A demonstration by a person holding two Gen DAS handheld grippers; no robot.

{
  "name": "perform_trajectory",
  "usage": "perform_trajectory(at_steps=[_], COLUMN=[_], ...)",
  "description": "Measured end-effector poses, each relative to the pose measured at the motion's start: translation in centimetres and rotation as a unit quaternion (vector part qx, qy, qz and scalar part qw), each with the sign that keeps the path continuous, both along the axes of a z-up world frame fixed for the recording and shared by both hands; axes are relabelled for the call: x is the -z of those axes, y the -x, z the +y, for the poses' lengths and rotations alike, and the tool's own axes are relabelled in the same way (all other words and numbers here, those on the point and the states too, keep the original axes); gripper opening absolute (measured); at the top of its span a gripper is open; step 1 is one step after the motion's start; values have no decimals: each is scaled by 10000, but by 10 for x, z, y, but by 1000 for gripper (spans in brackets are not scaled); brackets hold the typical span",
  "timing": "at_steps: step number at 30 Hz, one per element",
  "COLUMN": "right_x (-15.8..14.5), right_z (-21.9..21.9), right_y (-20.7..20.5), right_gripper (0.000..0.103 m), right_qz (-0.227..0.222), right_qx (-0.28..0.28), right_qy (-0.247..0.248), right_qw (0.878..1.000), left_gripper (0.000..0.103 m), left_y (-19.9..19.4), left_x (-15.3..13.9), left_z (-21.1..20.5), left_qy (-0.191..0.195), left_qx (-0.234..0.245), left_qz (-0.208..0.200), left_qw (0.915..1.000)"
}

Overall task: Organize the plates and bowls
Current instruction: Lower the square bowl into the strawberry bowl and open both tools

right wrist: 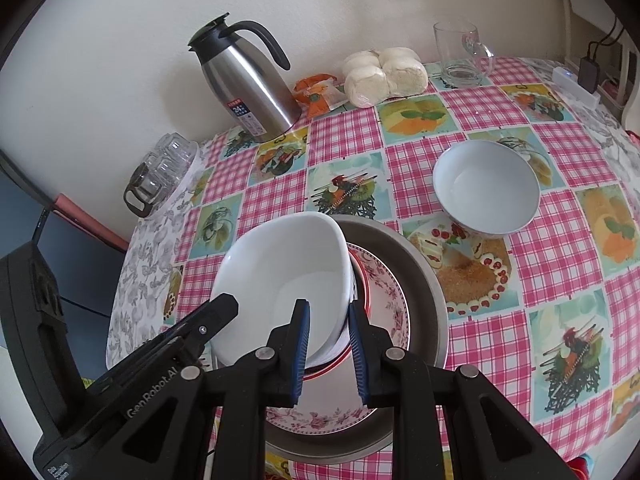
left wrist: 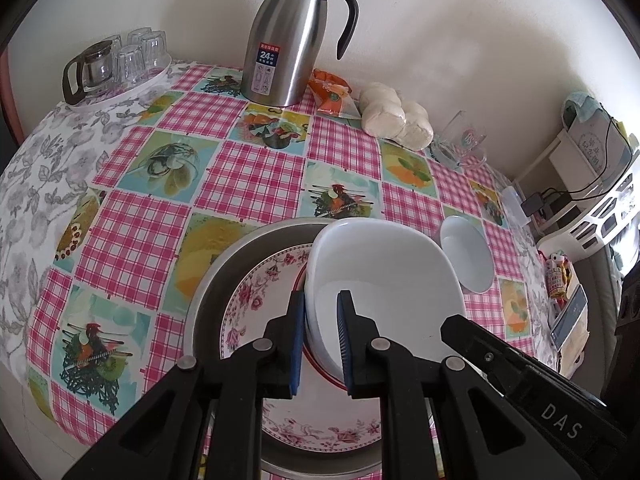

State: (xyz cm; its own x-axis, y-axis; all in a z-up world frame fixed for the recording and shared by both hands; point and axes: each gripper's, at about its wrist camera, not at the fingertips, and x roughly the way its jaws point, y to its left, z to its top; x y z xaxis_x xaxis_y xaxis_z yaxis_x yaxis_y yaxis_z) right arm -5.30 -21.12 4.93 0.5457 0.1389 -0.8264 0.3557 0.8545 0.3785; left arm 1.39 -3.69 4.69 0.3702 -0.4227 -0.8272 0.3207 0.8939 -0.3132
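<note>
A white squarish bowl (left wrist: pixel 384 276) is held tilted over a floral plate (left wrist: pixel 256 300) that lies in a metal pan (left wrist: pixel 216 276). My left gripper (left wrist: pixel 320 332) is shut on the bowl's left rim. My right gripper (right wrist: pixel 330 340) is shut on the bowl's right rim (right wrist: pixel 344 280). The same bowl (right wrist: pixel 280 276), plate (right wrist: pixel 384 304) and pan (right wrist: pixel 424 280) show in the right wrist view. A second round white bowl (right wrist: pixel 486 188) stands alone on the tablecloth to the right, also in the left wrist view (left wrist: pixel 466 254).
A steel thermos jug (left wrist: pixel 288 36), an orange packet (left wrist: pixel 332 94), bagged buns (left wrist: pixel 394 120) and a glass mug (left wrist: pixel 464 140) stand along the wall. A tray of glasses with a small teapot (left wrist: pixel 116 64) is at the far left. A checked tablecloth (left wrist: pixel 240 176) covers the table.
</note>
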Motion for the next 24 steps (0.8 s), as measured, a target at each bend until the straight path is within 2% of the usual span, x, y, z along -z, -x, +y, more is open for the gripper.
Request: perform_trajectory(at_steps=[8, 9, 10, 12, 16, 18, 24], right_x=[-10, -10, -10, -9, -8, -8, -8], right_z=[-5, -7, -9, -14, -23, -26, -35], right_y=[5, 6, 6, 7, 8, 9, 11], right_gripper=[23, 23, 27, 34, 49, 56, 76], right_qz=[-162, -168, -150, -92, -59, -60, -35], right_qx=[82, 118, 180, 269, 366, 426, 521], right_qy=[129, 162, 233, 329, 366, 424, 587], right_qw=[9998, 9997, 9995, 9991, 9986, 9982, 9969], left_gripper=[17, 22, 28, 48, 59, 76, 87], left_y=[3, 3, 3, 3, 2, 1, 1], left_x=[-14, -16, -17, -18, -19, -18, -15], left_z=[6, 7, 8, 9, 12, 13, 12], left_qy=[143, 155, 145, 90, -37, -94, -210], left_qx=[-189, -235, -272, -380, -602, -734, -1032], left_qz=[-197, -231, -257, -314, -368, -389, -484], left_qw=[9995, 9993, 9992, 9987, 9975, 9965, 9933])
